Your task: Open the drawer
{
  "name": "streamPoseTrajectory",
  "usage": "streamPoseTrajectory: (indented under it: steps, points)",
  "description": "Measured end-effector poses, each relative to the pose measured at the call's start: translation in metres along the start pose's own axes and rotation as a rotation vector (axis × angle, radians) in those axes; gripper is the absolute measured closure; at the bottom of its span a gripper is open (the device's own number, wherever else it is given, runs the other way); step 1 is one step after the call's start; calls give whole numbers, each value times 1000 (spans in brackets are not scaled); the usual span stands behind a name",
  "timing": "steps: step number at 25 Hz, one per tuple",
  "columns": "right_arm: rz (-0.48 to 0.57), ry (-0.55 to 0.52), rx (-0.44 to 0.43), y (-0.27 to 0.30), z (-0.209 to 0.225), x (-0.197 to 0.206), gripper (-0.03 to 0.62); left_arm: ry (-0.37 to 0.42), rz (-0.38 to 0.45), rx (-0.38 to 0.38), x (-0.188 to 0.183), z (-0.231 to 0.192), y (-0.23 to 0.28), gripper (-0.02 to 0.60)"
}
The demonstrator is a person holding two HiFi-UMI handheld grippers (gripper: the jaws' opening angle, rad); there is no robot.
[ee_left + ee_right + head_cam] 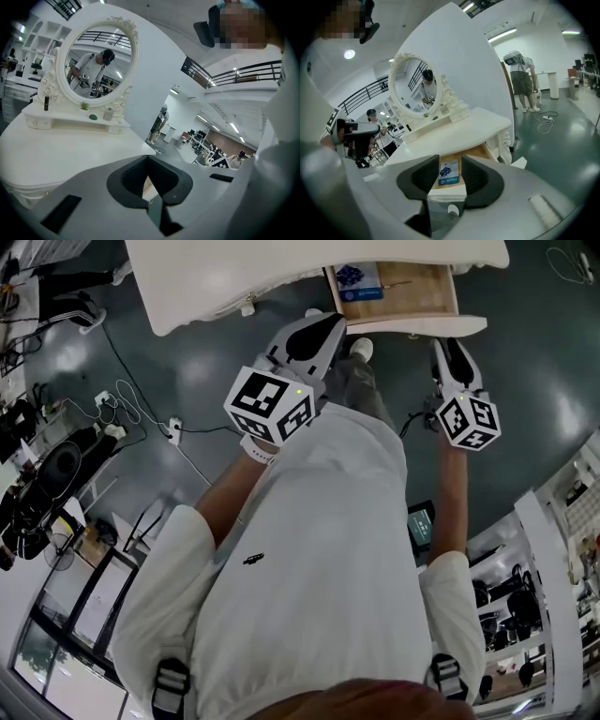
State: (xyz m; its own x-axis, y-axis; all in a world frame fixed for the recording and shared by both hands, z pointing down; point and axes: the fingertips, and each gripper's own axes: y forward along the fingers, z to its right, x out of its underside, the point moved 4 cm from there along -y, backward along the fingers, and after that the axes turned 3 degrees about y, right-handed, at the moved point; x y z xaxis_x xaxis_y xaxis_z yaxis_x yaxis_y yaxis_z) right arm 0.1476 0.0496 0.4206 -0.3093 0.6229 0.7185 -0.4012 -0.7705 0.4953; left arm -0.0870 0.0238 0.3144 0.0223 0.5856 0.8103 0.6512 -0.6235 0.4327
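The white vanity table (281, 277) has its drawer (412, 296) pulled out, wooden inside, with a blue booklet (359, 279) lying in it. My right gripper (450, 345) hangs just in front of the drawer's white front panel (417, 326), apart from it. In the right gripper view the right gripper (450, 161) is open, nothing between its pads; the booklet (449, 174) and the drawer knob (453, 211) show through the gap. My left gripper (330, 322) hovers left of the drawer. Its fingertips meet in the left gripper view, so the left gripper (149, 180) is shut and holds nothing.
An oval mirror (96, 61) and small items stand at the back of the tabletop (56, 150). Cables and a power strip (141, 418) lie on the dark floor to the left. My shoe (361, 350) is under the drawer. Another person (522, 79) stands beyond the table.
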Motion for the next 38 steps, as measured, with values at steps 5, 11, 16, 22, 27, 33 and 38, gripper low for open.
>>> streamPoseTrajectory:
  steps: [5,11,16,22,27,33,38]
  points:
    - [55,-82,-17,-12,-18,-30,471,-5,35,-24,-7,-4,-9,572]
    - [116,-153,-22,-33,-36,-64,514,8,68,-41,-19,1,-18,572]
    - [171,-186,-25,-47,-50,-88,538,30,93,-58,-29,1,-29,572]
    - [239,-213,-28,-55,-59,-112,567,68,116,-73,-34,-1,-33,572]
    - [298,-220,-34,-73,-75,-134,577,112,143,-73,-48,6,-44,572]
    - [348,-241,-38,-87,-85,-148,583,138,175,-63,-55,8,-45,572]
    - [390,-244,-52,-106,-92,-158,583,147,203,-70,-61,11,-53,572]
